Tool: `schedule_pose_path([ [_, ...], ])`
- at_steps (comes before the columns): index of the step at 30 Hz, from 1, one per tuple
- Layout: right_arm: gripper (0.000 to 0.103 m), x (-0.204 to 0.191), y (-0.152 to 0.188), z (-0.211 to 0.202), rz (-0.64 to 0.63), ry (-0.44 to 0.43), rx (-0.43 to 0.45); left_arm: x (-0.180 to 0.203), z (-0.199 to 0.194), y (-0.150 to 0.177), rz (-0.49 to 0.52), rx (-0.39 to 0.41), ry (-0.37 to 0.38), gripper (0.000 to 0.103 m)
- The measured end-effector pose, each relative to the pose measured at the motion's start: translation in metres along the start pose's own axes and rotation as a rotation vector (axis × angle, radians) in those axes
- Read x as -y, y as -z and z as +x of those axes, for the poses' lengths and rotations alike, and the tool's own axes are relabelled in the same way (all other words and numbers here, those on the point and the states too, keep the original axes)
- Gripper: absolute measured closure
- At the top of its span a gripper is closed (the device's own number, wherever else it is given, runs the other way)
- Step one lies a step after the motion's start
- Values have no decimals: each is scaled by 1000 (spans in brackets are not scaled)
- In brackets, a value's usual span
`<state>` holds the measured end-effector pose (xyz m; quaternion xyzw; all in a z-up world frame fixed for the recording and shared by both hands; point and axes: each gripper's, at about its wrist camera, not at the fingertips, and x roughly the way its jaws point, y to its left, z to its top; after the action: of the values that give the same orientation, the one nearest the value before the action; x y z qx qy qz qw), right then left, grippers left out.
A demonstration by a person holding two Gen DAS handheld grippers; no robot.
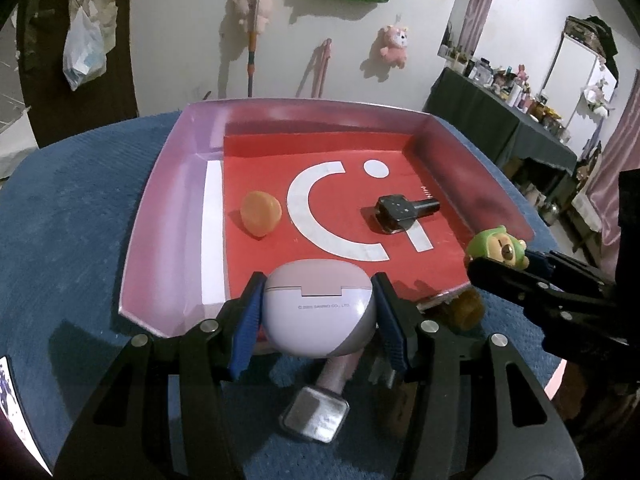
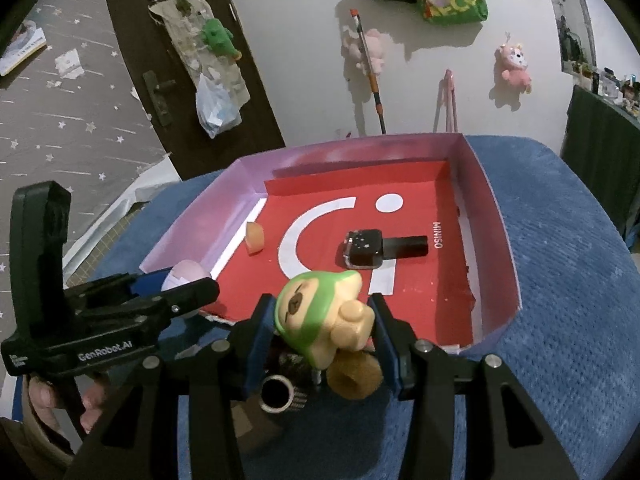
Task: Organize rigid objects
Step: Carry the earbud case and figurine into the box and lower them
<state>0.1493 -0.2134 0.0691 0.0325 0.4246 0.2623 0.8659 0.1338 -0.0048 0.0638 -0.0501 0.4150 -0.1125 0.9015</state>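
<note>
**Tools loaded at the tray's near edge**

Case (image 1: 318, 312) sits clamped in the left tool (image 1: 318, 318), blue pads pressing on both its sides, a pale lilac earbud case with its lid seam facing the camera. It hangs over the near rim of the tray (image 1: 168, 208), with the blue cloth (image 1: 68, 216) below. Under it lies a pink-handled, square-headed thing (image 1: 316, 416) on the cloth, partly hidden by the tool.

Over on the right, the right tool (image 2: 322, 326) grips a figure (image 2: 320, 316), a green-hooded bear lying tilted between the pads. It too is at the tray's near edge, beside the left tool, the two close together but apart. Beneath it I can make out a brown ring (image 2: 354, 376) and a metal-rimmed tube (image 2: 278, 398) on the cloth.

Inside the tray, on the red sheet (image 1: 256, 152) with its white smile mark, rest an orange piece (image 1: 261, 214) near the left wall and a black watch (image 1: 400, 212) toward the right, well apart. A hand (image 2: 52, 404) shows on the left tool's grip.
</note>
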Motion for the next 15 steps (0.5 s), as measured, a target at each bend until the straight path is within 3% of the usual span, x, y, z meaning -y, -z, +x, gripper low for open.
schedule_pose_path([
  [15, 53, 19, -18, 52, 17, 36, -118, -19, 58, -17, -42, -130, -12, 52],
])
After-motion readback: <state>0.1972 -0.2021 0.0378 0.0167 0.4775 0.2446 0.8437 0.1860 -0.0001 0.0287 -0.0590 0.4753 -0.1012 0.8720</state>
